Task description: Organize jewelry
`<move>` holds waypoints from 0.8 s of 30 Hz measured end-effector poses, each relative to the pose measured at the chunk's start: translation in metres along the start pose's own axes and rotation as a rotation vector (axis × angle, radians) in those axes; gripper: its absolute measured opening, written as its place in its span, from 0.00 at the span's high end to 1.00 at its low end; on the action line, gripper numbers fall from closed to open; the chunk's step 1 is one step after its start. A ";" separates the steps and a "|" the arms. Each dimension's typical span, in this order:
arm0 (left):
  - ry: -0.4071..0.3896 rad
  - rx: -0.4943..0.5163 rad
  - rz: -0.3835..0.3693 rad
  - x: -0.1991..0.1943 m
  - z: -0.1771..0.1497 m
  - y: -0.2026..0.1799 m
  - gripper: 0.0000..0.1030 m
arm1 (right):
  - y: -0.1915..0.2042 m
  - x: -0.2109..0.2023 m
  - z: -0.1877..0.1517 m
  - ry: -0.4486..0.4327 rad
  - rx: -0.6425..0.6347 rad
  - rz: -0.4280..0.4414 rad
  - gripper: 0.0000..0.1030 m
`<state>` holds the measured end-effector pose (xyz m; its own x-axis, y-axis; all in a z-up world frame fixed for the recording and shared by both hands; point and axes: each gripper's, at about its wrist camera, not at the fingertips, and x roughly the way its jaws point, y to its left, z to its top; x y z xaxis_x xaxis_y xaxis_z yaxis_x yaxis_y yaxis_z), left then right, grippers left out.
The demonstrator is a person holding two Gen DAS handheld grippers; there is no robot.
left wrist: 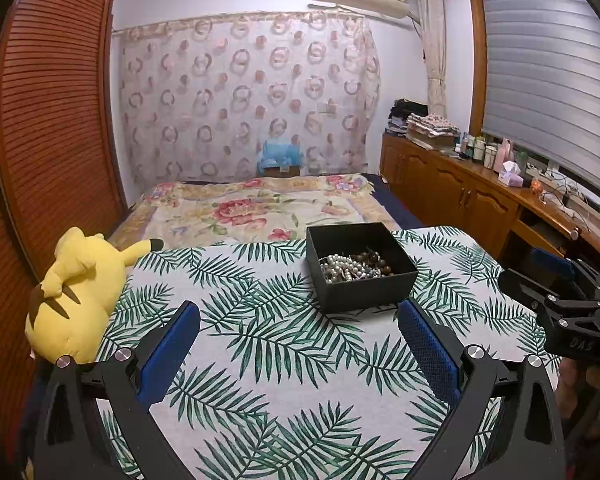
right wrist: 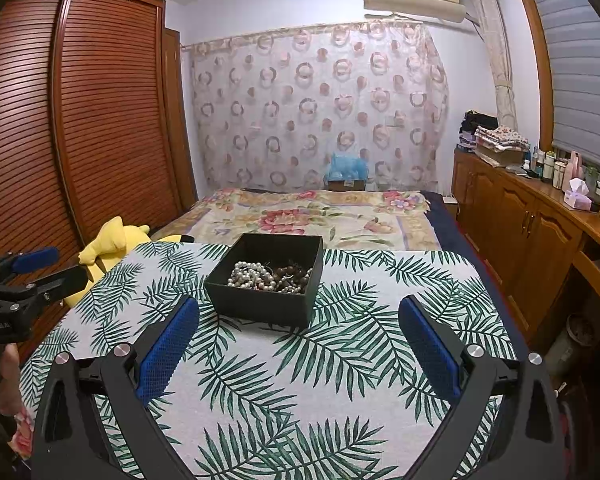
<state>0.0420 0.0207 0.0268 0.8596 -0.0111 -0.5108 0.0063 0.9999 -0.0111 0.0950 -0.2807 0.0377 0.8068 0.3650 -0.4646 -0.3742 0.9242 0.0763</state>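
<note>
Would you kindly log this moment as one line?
left claw: open, empty | right claw: open, empty | black box: on leaf-print cloth, holds pearl strand, brown beads

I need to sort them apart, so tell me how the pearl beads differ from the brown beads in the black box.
The pearl beads are pale and glossy; the brown beads are dark and dull. In the right wrist view the pearl beads lie on the left side of the black box, the brown beads on the right. The brown beads look somewhat larger. Both are round, strung, and tangled together in one heap.
</note>
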 end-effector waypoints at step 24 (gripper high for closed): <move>-0.004 -0.001 0.001 -0.001 0.000 0.000 0.07 | 0.001 -0.002 0.000 0.000 0.004 0.000 0.03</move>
<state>0.0411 0.0204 0.0274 0.8614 -0.0101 -0.5078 0.0049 0.9999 -0.0117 0.0932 -0.2807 0.0387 0.8071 0.3648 -0.4642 -0.3721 0.9248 0.0798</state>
